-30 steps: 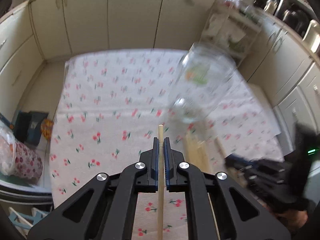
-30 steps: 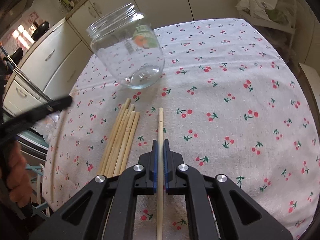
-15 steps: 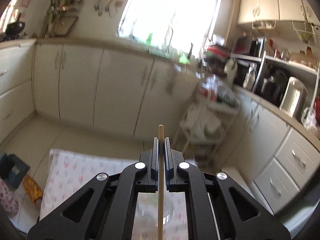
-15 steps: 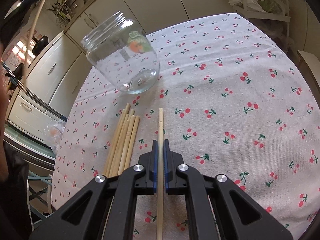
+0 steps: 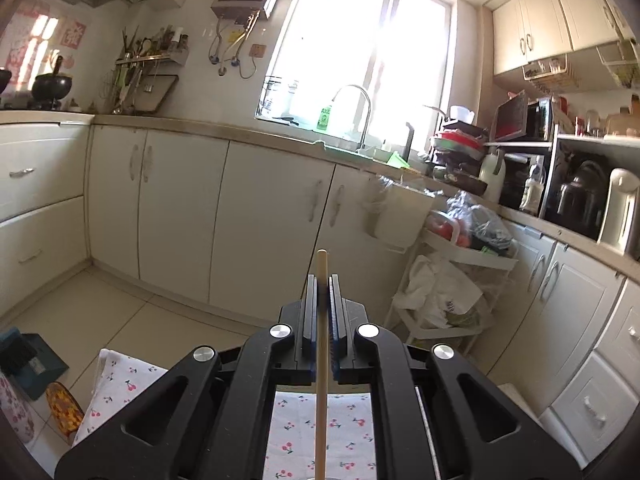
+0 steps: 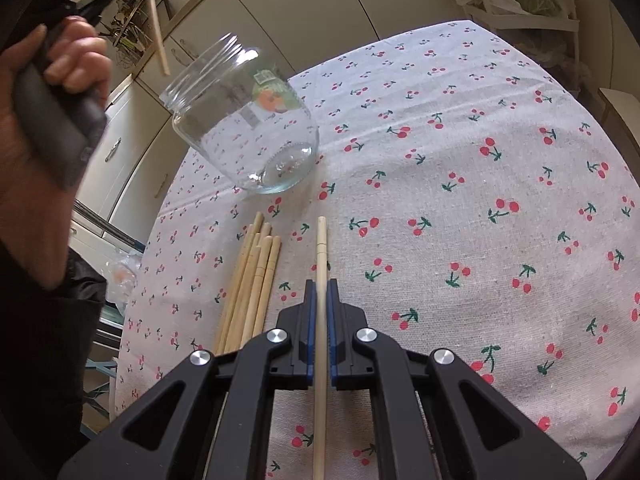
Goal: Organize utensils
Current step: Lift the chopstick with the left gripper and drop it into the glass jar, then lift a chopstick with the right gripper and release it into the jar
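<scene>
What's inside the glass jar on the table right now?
The glass jar looks empty: only the cherry tablecloth shows through its clear wall. Its printed label covers a small patch. The loose chopsticks lie outside, on the cloth in front of it.

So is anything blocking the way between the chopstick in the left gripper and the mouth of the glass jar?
Nothing visible. The chopstick hangs just above and left of the jar, whose open mouth has only air over it.
</scene>
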A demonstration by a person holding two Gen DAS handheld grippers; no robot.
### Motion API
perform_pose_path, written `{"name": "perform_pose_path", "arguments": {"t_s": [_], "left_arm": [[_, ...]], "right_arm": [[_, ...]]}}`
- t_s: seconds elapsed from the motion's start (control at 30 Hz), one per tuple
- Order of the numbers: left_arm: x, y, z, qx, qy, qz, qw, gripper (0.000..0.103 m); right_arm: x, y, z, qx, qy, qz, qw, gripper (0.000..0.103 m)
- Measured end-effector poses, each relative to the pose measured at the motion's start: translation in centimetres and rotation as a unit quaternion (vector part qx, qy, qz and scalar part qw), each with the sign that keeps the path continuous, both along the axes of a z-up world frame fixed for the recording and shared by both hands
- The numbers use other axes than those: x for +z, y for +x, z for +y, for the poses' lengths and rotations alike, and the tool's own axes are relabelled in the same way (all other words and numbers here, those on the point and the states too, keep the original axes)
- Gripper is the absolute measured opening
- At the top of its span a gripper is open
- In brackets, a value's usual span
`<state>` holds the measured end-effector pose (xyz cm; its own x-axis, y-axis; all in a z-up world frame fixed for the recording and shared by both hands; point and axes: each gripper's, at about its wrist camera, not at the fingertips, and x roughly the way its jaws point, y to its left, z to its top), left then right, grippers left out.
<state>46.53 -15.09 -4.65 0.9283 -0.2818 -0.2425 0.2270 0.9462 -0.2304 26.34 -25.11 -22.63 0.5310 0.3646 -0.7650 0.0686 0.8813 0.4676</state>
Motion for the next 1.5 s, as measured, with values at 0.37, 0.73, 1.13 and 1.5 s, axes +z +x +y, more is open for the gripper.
{"name": "perform_pose_path", "arguments": {"t_s": [0.37,0.73,1.13,1.5], "left_arm": [[-5.0,-3.4,-0.1,-0.02,0.056,0.026,0.9979,0.005],[-6.9,-6.3,0.7,-0.062,0.119,0.075,0.9882,0.006],[-8.6,-13.3,7.6,-0.028,0.098,0.126,0.9868,0.045],[-11.2,-15.7,14.2,0.016,0.03,0.192,0.9807,0.049]], "right_arm": [[-0.1,0.1,-0.1,-0.003,0.002,0.003,1.0,0.006],[2.3,-1.1,-0.9,-0.025,-0.001,-0.02,0.999,0.006],[9.1,-1.3,-1.0,-0.053,0.001,-0.115,0.992,0.006],[17.0,5.9,0.7,-0.101,-0.002,-0.291,0.951,0.006]]}}
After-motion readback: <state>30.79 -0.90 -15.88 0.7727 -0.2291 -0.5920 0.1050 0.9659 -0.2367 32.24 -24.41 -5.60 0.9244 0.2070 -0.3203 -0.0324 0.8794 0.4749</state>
